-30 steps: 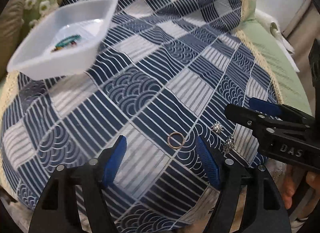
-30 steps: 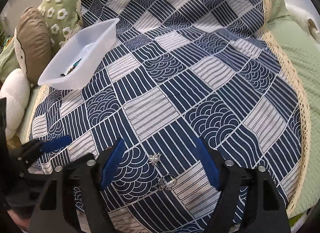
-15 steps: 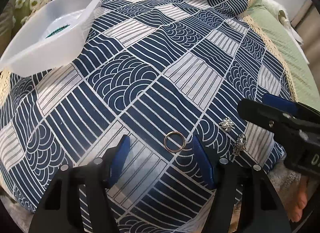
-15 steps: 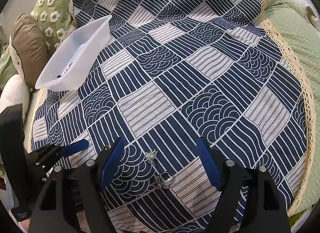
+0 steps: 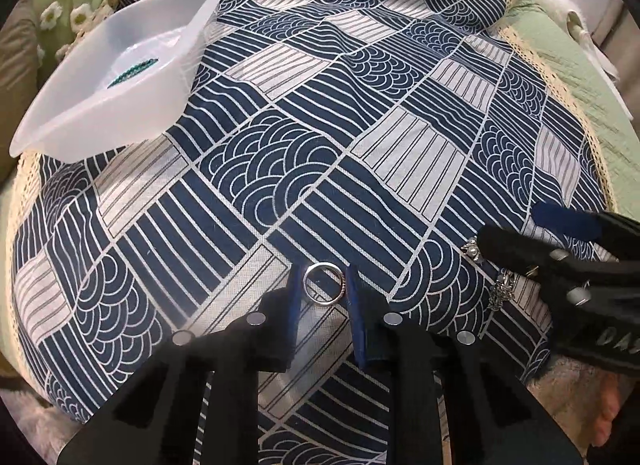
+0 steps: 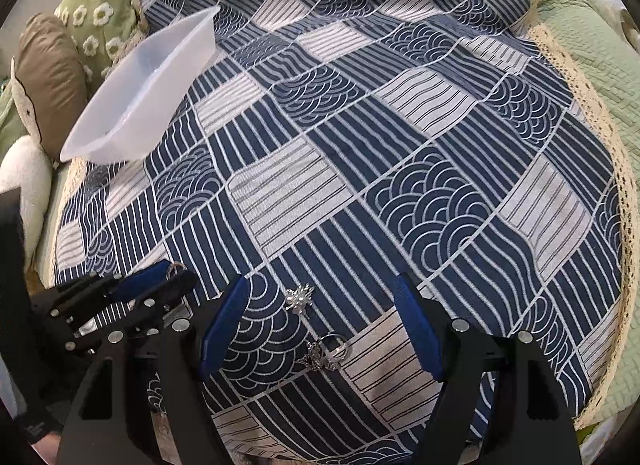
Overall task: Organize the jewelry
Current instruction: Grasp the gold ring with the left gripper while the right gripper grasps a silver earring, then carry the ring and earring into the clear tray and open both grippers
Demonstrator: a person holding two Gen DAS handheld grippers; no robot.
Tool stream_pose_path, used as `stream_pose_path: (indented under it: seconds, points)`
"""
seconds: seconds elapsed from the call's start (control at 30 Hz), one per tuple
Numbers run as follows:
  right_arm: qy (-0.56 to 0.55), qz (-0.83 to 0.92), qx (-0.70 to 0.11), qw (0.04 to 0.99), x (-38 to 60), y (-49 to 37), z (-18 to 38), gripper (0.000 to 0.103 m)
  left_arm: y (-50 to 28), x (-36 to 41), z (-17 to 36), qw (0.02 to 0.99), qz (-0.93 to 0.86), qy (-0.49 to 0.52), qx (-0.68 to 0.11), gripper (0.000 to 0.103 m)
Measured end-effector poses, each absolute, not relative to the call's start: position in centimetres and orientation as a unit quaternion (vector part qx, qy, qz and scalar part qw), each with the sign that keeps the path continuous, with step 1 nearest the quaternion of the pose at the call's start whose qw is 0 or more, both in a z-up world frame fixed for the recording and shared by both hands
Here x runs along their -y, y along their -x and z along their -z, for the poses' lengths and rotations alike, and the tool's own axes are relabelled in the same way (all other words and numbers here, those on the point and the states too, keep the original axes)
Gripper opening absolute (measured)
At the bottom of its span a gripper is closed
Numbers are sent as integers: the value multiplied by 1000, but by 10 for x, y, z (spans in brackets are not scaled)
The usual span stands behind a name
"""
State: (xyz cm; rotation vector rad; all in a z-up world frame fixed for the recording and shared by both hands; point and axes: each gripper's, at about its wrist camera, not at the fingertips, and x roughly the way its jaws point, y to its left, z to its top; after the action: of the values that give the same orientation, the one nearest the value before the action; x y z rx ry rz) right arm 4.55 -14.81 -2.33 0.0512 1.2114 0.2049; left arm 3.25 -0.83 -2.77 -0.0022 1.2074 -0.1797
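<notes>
Left gripper [image 5: 323,293]: clenched on ring [image 5: 323,284], near edge of cloth [image 5: 360,125].
Right gripper [image 6: 320,313]: released, straddling silver earrings [image 6: 299,299].

In the left wrist view, the black right gripper [image 5: 560,249] covers part of a silver flower-shaped stud [image 5: 471,248] and a tangled silver chain piece [image 5: 500,293]. In the right wrist view, the translucent white plastic tray [image 6: 136,105] shows only its near wall, its contents hidden; frame edges crop both grippers' bodies.
</notes>
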Motion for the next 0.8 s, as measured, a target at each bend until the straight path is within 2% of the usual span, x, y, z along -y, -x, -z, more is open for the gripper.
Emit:
stream_pose_path:
  seconds: [0.13, 0.47, 0.53, 0.6, 0.63, 0.8]
  points:
    - [-12, -109, -577, 810, 138, -43, 31, 73, -32, -6, 14, 826, 87, 27, -556, 20]
    - [17, -109, -589, 801, 129, -43, 43, 51, -30, -23, 2, 832, 80, 39, -547, 20]
    - [16, -104, -586, 804, 131, -44, 43, 40, -28, -24, 2, 832, 82, 38, -547, 20]
    - [12, -99, -584, 806, 134, -45, 43, 21, -28, -24, 2, 832, 83, 38, -547, 20]
    - [8, -102, -585, 805, 136, -45, 43, 17, -29, -24, 3, 832, 83, 38, -547, 20]
    - [-5, -104, -581, 807, 139, -46, 41, 17, -29, -23, 3, 831, 85, 40, -549, 20]
